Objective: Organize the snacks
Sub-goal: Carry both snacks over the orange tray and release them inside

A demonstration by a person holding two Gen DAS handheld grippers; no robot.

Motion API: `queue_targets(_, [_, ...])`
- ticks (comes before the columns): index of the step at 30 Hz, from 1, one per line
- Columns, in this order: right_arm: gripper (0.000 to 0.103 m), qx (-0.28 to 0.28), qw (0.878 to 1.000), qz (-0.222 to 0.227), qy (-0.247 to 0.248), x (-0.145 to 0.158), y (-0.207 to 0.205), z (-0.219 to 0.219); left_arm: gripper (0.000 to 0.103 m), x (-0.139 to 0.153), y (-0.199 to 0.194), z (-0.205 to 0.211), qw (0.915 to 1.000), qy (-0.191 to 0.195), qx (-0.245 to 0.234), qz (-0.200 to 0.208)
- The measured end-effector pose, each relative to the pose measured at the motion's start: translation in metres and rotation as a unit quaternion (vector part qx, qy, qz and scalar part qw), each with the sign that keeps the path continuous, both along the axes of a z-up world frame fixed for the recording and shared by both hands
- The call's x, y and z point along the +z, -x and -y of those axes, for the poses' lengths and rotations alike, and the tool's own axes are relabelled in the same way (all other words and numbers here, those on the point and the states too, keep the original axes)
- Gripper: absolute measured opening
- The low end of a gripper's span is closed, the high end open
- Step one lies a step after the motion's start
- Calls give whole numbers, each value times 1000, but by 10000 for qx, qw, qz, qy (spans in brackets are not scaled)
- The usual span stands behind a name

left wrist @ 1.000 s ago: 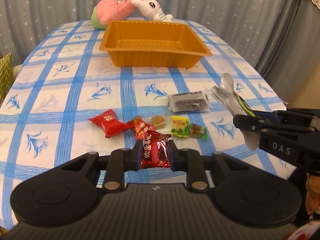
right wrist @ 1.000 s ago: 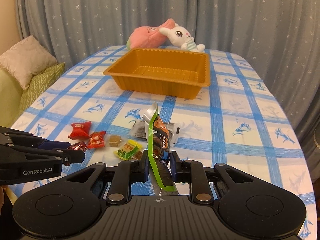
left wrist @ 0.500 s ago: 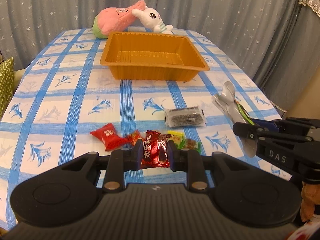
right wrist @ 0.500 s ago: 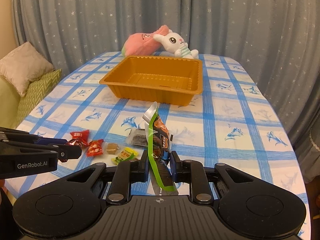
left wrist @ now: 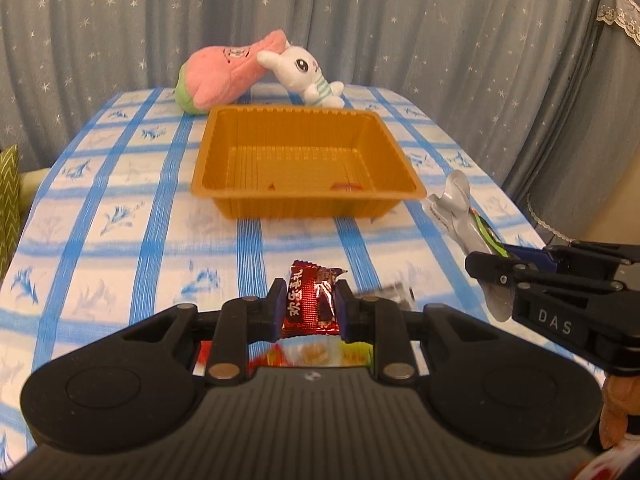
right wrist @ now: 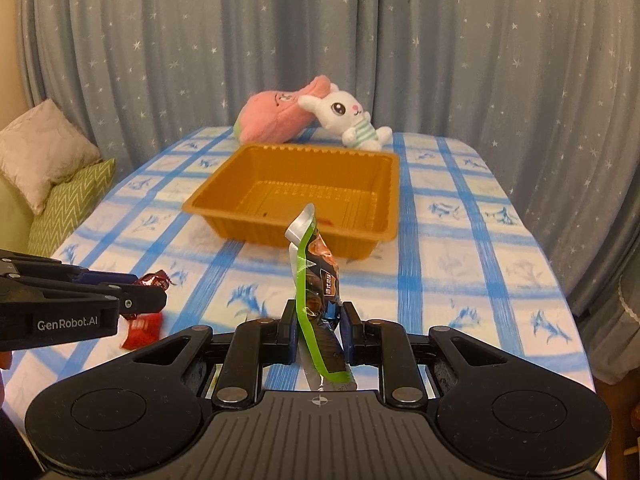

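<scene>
My left gripper [left wrist: 309, 304] is shut on a dark red candy packet [left wrist: 310, 300] and holds it above the table, in front of the empty orange tray [left wrist: 304, 200]. My right gripper [right wrist: 317, 316] is shut on a long green and silver snack pouch [right wrist: 314, 276] that stands upright, also short of the orange tray [right wrist: 296, 222]. The right gripper with its pouch [left wrist: 460, 208] shows at the right of the left wrist view. The left gripper [right wrist: 132, 296] shows at the left of the right wrist view.
Loose small snacks [left wrist: 316, 354] lie on the blue checked tablecloth [left wrist: 120, 216] under my left gripper; a red packet [right wrist: 140, 330] shows below it. A pink plush [left wrist: 224, 72] and a white rabbit plush [left wrist: 308, 76] lie behind the tray. Cushions [right wrist: 52, 176] sit at left.
Both grippers have risen and moved forward toward the tray with their snacks still held. The loose snacks on the table have dropped below and behind the left gripper.
</scene>
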State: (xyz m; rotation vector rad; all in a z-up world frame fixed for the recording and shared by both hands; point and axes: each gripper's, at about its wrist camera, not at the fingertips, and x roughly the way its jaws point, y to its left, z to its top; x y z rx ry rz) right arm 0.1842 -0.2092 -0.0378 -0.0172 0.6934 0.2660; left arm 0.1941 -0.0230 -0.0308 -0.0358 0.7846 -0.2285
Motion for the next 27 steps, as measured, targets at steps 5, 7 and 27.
queue_targets(5, [21, 2, 10000, 37, 26, 2, -24, 0, 23, 6, -27, 1, 9999, -15, -34, 99])
queue_targets(7, [21, -4, 10000, 44, 20, 2, -34, 0, 23, 7, -39, 1, 9999, -26, -52, 130])
queue_targets(27, [21, -17, 9999, 23, -107, 2, -145, -5, 23, 7, -146, -5, 9990, -169, -120, 393])
